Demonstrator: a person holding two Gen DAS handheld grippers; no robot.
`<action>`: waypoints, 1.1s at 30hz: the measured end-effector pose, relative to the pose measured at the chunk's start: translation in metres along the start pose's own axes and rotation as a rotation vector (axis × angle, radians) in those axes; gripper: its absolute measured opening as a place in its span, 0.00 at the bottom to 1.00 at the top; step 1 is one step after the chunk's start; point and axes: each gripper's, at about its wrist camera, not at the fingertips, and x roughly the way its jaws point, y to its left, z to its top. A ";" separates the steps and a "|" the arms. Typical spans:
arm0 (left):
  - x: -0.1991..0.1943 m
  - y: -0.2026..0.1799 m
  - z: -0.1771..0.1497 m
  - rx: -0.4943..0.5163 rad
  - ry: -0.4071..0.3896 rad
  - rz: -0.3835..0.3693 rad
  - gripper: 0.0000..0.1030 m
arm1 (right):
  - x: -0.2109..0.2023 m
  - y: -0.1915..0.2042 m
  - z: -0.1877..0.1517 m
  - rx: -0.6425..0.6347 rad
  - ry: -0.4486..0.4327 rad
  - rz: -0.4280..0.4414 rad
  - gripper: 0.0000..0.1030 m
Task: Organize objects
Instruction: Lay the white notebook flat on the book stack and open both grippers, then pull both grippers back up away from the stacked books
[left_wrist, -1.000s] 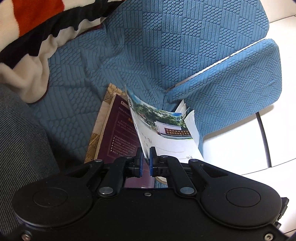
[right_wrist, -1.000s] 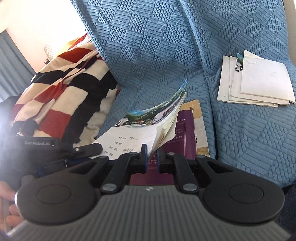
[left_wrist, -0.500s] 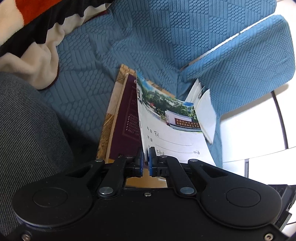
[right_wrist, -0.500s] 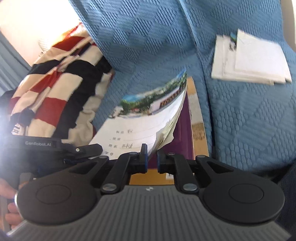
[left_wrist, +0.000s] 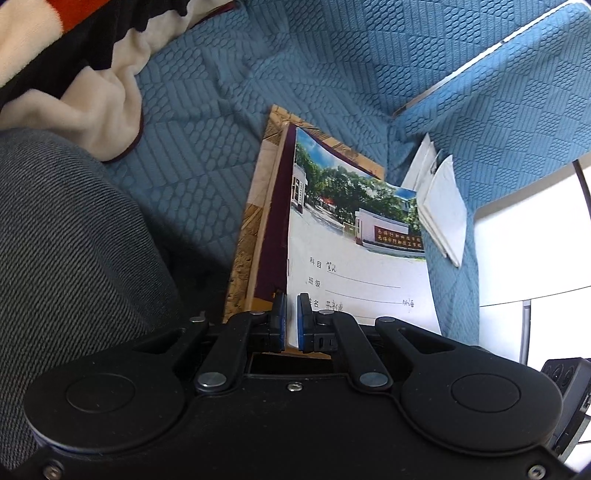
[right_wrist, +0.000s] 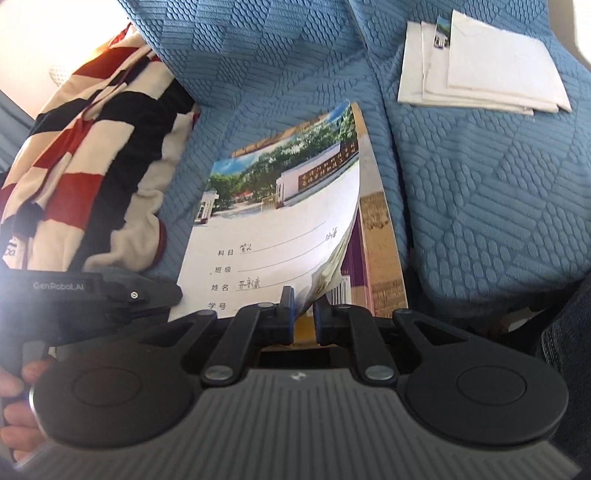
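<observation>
The exercise book (left_wrist: 354, 258) is held over the maroon book (left_wrist: 273, 236) on the blue sofa (left_wrist: 221, 110). Left gripper (left_wrist: 291, 317) fingers are clamped on its near edge; right gripper (right_wrist: 304, 314) fingers are pinched on its pages. Step judged: stacking. Next, lowering flush and release are called for. No containers are seen.

Left gripper (left_wrist: 291, 314) was matte black, with two round caps, silver pivot pins, small screws and blue pads (left_wrist: 301, 310). Right gripper (right_wrist: 304, 306) had a grey ribbed body and black linkages. Person wore dark grey woven trousers (left_wrist: 74, 240).
</observation>
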 end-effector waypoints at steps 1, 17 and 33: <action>0.000 0.001 0.000 0.001 -0.002 0.002 0.04 | 0.001 0.000 -0.001 -0.004 0.007 0.001 0.14; -0.011 -0.006 0.001 0.037 -0.048 0.037 0.09 | -0.009 -0.005 0.004 0.004 0.039 -0.083 0.43; -0.075 -0.060 0.002 0.152 -0.195 -0.021 0.09 | -0.079 0.014 0.034 -0.077 -0.149 -0.070 0.43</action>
